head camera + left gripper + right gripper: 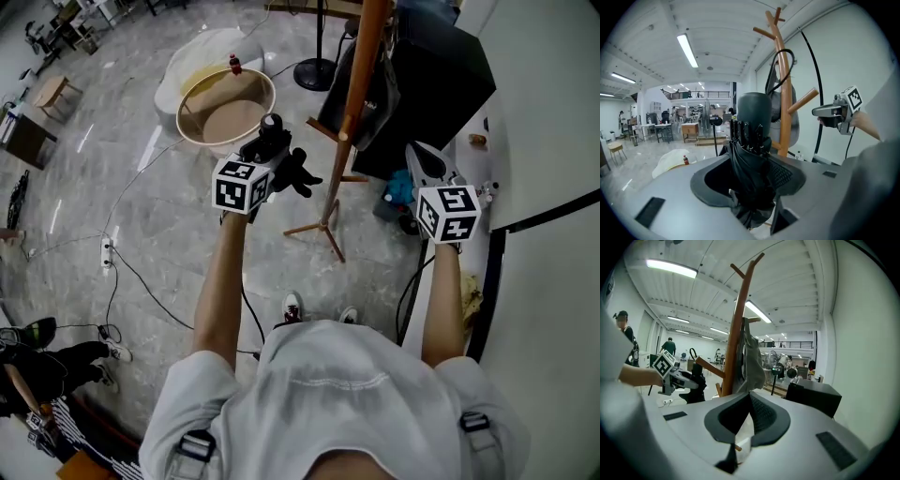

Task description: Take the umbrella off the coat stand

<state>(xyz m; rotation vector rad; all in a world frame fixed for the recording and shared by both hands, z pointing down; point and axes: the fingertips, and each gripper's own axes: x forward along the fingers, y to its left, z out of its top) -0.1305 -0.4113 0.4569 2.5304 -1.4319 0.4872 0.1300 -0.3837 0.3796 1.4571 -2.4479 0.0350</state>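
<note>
Firmly is how this grip should be kept: the left gripper (752,169) has its jaws closed on the folded black umbrella (753,117). The umbrella stands upright between the pads, its bundled cloth filling the gap and its thick end rising toward twelve o'clock. To do the step well, I judge the umbrella should be drawn away from the pole in one smooth line. The pads should not loosen, and it should stay upright so that no strap or rib snags a peg. Whether any loop of it hangs on the stand I cannot tell. From those jaws the coat stand (786,115) rises just behind the umbrella at about one o'clock, near but seemingly not touching it. A slanted peg (805,100) sits at two o'clock, and a grey bag (752,357) hangs on the pole. Further out, also near two o'clock, the right gripper (750,397) sits on the far side of the stand with its jaws together on nothing. It is best kept clear of the pole or ready to steady it. In the head view the umbrella lies at one o'clock of the left gripper, with the pole beyond at two o'clock.
</note>
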